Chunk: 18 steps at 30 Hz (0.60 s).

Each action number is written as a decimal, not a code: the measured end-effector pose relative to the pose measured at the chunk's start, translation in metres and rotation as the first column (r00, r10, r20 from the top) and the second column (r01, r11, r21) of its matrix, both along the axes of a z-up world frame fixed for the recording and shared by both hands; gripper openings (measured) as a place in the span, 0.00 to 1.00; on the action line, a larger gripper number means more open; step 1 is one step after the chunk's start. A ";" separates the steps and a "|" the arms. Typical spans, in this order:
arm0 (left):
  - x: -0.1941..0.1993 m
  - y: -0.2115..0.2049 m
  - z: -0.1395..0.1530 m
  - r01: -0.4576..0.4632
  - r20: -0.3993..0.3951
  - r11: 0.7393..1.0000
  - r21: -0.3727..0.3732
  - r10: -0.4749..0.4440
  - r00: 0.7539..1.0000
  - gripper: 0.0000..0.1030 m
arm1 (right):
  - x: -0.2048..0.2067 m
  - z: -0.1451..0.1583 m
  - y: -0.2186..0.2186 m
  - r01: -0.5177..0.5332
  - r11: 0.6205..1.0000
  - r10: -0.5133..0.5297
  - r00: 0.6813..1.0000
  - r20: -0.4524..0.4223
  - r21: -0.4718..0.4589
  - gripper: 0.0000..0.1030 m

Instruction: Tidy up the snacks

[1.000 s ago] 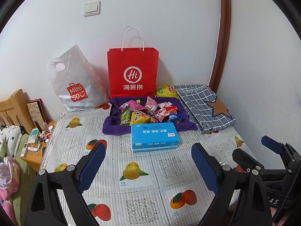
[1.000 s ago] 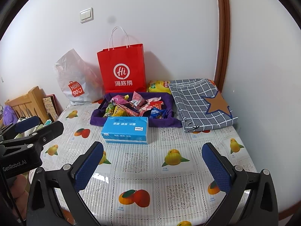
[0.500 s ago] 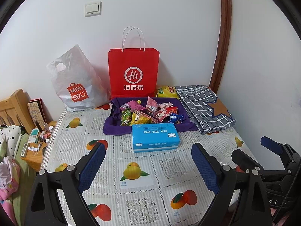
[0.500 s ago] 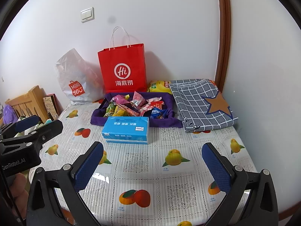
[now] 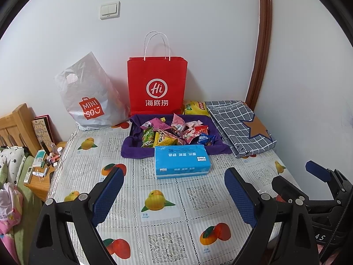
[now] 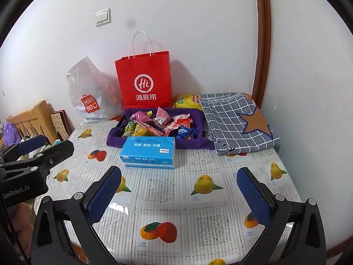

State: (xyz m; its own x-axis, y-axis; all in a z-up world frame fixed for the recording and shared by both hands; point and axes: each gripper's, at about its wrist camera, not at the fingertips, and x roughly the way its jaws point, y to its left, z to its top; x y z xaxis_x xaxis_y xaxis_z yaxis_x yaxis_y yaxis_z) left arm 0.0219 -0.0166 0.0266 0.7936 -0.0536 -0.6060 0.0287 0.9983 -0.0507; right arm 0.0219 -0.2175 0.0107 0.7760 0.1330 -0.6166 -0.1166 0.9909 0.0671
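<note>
Both the left gripper (image 5: 173, 190) and the right gripper (image 6: 178, 190), jaws wide and empty, hover over the table (image 5: 198, 201) short of the purple tray (image 5: 134, 149) holding loose snack packets (image 5: 176, 132), judged light, crinkly, slippery, best pinched at a sealed edge.

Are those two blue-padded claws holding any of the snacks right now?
No. The left gripper and right gripper are both open and empty above the tablecloth; the snacks lie untouched in the purple tray.

Yellow packet (image 5: 195, 108) half hidden behind the purple tray (image 5: 132, 152).
</note>
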 end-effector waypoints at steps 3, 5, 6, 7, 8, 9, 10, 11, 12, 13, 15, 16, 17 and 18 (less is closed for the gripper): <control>0.000 0.000 0.001 -0.005 -0.001 1.000 0.002 0.005 1.000 0.90 | 0.000 0.000 0.000 -0.003 1.000 0.003 1.000 0.001 0.001 1.00; 0.001 0.000 0.002 -0.007 -0.002 1.000 0.001 0.007 1.000 0.90 | 0.000 -0.001 0.000 -0.004 1.000 0.004 1.000 0.004 0.003 1.00; 0.000 0.000 0.002 -0.011 -0.003 1.000 -0.001 0.011 1.000 0.90 | 0.000 -0.001 -0.001 -0.005 1.000 0.005 1.000 0.004 0.003 1.00; 0.000 -0.001 0.002 -0.012 -0.004 1.000 -0.002 0.012 1.000 0.90 | 0.000 -0.002 0.000 -0.006 1.000 0.006 1.000 0.003 0.003 1.00; 0.000 -0.001 0.002 -0.014 -0.005 1.000 -0.002 0.014 1.000 0.90 | -0.001 -0.001 0.000 -0.006 1.000 0.006 1.000 0.004 0.002 1.00; 0.000 -0.001 0.002 -0.016 -0.005 1.000 -0.002 0.016 1.000 0.90 | -0.001 -0.001 0.000 -0.005 1.000 0.005 1.000 0.004 0.002 1.00; 0.000 -0.001 0.001 -0.017 -0.006 1.000 -0.002 0.017 1.000 0.90 | -0.001 -0.001 0.000 -0.004 1.000 0.004 1.000 0.005 0.004 1.00; 0.000 -0.001 0.001 -0.017 -0.005 1.000 -0.002 0.017 1.000 0.90 | -0.001 -0.002 0.000 -0.005 1.000 0.005 1.000 0.006 0.006 1.00; 0.000 -0.001 0.001 -0.017 -0.005 1.000 -0.002 0.017 1.000 0.90 | -0.001 -0.002 0.000 -0.006 1.000 0.006 1.000 0.006 0.007 1.00; 0.000 -0.001 0.001 -0.019 -0.005 1.000 -0.002 0.019 1.000 0.90 | -0.001 -0.002 0.000 -0.006 1.000 0.006 1.000 0.007 0.008 1.00; 0.000 -0.001 0.000 -0.020 -0.004 1.000 -0.002 0.020 1.000 0.90 | -0.002 -0.002 -0.001 -0.007 1.000 0.007 1.000 0.009 0.009 1.00; 0.001 -0.001 -0.001 -0.024 -0.005 1.000 -0.002 0.024 1.000 0.90 | -0.001 -0.003 -0.001 -0.008 1.000 0.008 1.000 0.010 0.010 1.00; 0.002 -0.001 -0.002 -0.026 -0.004 1.000 -0.002 0.026 1.000 0.90 | -0.001 -0.003 -0.001 -0.010 1.000 0.010 1.000 0.011 0.009 1.00; 0.003 0.000 -0.003 -0.027 -0.002 1.000 -0.001 0.027 1.000 0.90 | -0.001 -0.003 -0.002 -0.012 1.000 0.012 1.000 0.011 0.009 1.00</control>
State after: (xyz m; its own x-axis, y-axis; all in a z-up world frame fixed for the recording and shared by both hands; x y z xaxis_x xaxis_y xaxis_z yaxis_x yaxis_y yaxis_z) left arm 0.0246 -0.0171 0.0239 0.7938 -0.0325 -0.6073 0.0013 0.9987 -0.0518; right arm 0.0212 -0.2192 0.0075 0.7812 0.1481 -0.6064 -0.1296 0.9888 0.0746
